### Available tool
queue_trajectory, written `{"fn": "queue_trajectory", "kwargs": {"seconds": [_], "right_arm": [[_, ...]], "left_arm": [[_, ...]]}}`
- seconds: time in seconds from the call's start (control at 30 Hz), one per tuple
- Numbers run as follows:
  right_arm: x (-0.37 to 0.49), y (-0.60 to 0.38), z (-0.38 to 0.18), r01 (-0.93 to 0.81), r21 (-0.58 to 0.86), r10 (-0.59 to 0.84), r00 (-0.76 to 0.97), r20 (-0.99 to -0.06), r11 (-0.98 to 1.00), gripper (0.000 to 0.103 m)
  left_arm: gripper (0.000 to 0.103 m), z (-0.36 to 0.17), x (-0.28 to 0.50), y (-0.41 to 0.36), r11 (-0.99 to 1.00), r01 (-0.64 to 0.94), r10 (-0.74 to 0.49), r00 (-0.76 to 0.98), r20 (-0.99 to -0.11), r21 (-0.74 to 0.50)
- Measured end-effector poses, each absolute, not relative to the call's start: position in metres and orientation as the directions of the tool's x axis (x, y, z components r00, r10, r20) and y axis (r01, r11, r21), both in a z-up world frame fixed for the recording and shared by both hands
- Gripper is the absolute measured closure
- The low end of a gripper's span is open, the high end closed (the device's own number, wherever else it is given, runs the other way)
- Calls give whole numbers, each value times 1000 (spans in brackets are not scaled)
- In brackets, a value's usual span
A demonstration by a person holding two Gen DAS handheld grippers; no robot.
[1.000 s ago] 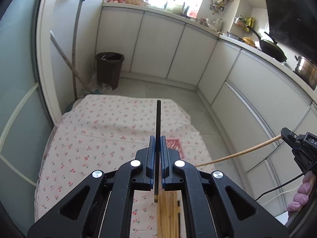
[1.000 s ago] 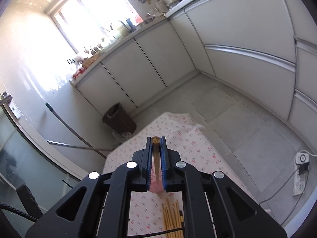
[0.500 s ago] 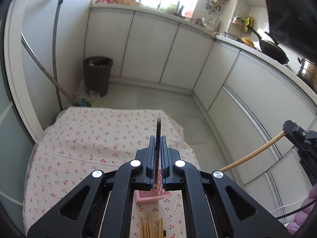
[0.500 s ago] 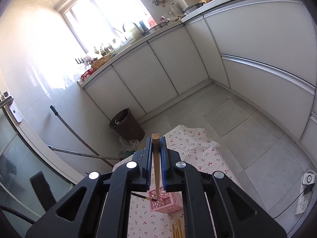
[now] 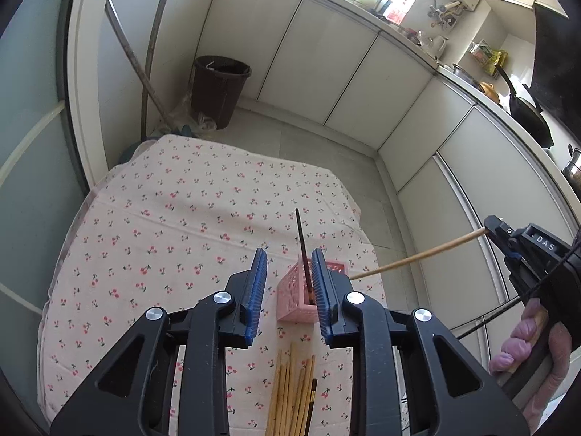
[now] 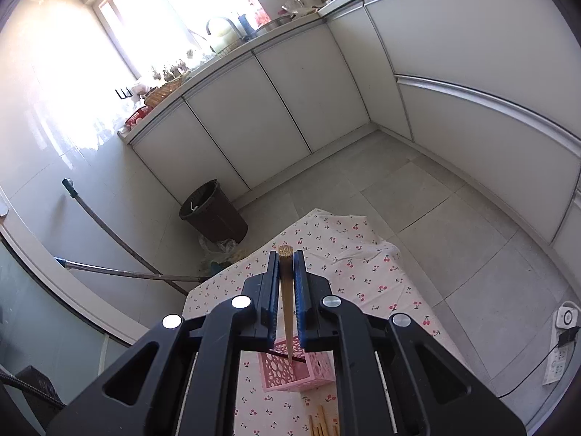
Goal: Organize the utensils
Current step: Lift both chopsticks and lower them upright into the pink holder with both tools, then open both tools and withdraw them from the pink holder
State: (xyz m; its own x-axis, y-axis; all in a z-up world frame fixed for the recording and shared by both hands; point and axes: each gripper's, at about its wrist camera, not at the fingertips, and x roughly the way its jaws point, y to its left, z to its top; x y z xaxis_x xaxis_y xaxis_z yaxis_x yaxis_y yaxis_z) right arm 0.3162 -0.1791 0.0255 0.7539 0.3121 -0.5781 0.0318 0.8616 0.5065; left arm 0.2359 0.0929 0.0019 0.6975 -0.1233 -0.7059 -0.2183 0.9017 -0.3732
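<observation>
The dark chopstick [image 5: 302, 250] stands in the pink holder [image 5: 290, 305], its top leaning away. The left tool [image 5: 287, 287] has just been opening, pads clear of it: released. The right tool [image 6: 287, 290] clenches one bamboo chopstick [image 6: 287, 301], tip down over the holder. More chopsticks [image 5: 290, 392], roughly seven, lie lengthwise on the bench [image 5: 163, 218].

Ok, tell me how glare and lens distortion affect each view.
Left wrist view: the fisheye lens bows the cabinets, dark corners vignette the frame, and the window strip at the top is blown out, yet the pink holder stays sharp. Right wrist view: the window is overexposed and washes out the wall beside it, the cabinet lines curve, and the bamboo chopstick stays crisp.
</observation>
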Motion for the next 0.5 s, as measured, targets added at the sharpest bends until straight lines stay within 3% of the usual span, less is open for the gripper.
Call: {"fn": "queue_trajectory", "kwargs": {"seconds": [0.07, 0.1, 0.17, 0.5], "right_arm": [[321, -174, 18, 35, 514, 316, 752, -579, 857, 89], [324, -172, 14, 34, 518, 324, 744, -584, 855, 78], [326, -169, 4, 41, 523, 335, 725, -602, 851, 66], [279, -162, -16, 28, 383, 250, 712, -656, 924, 60]], "left_arm": [[78, -4, 238, 94, 896, -225, -133, 687, -714, -383], [78, -6, 239, 94, 893, -224, -141, 685, -715, -391], [78, -8, 238, 92, 896, -215, -144, 689, -711, -390], [67, -11, 230, 67, 932, -135, -162, 674, -721, -336]]}}
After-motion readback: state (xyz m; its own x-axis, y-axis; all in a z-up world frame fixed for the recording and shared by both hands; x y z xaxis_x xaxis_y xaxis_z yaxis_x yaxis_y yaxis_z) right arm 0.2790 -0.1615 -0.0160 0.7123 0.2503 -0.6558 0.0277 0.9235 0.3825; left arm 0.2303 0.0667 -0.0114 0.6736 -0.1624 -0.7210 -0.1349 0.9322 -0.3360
